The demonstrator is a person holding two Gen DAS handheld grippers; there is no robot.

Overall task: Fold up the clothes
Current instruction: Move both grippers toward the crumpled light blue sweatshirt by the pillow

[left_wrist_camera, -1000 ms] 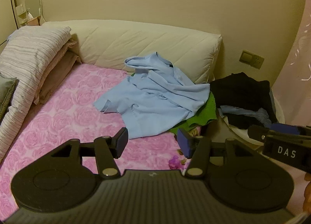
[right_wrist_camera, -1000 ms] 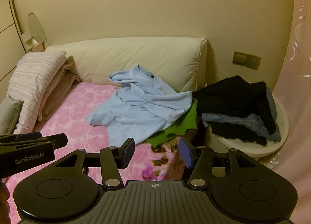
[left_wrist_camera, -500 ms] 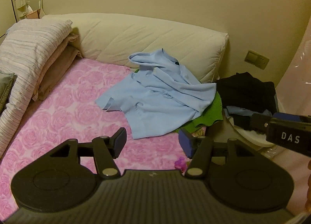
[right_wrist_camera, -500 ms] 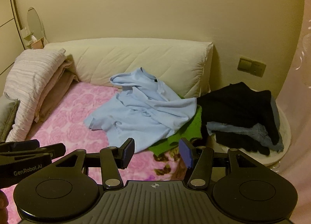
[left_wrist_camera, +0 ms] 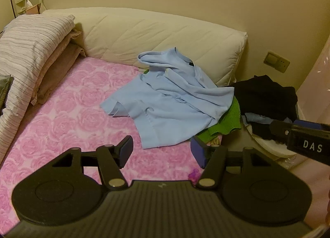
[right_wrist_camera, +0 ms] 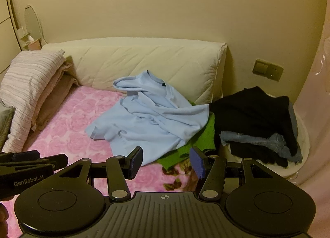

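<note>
A crumpled light blue shirt (left_wrist_camera: 173, 106) (right_wrist_camera: 150, 120) lies on the pink rose-patterned bed (left_wrist_camera: 61, 126) (right_wrist_camera: 70, 126), its collar against the cream headboard cushion. A green garment (left_wrist_camera: 226, 122) (right_wrist_camera: 196, 145) lies partly under its right side. My left gripper (left_wrist_camera: 162, 152) is open and empty, just short of the shirt's near hem. My right gripper (right_wrist_camera: 166, 160) is open and empty, near the hem and the green garment. Each gripper shows at the edge of the other's view.
A pile of black and denim clothes (left_wrist_camera: 268, 101) (right_wrist_camera: 259, 122) sits on a white round stand right of the bed. Folded striped bedding (left_wrist_camera: 26, 48) (right_wrist_camera: 26, 81) lies at the left. A cream cushion (left_wrist_camera: 165, 35) lines the wall. A pink curtain hangs at the right.
Both grippers have moved forward toward the blue shirt, which looks larger and closer. Both stayed open. The clothes have not moved.
</note>
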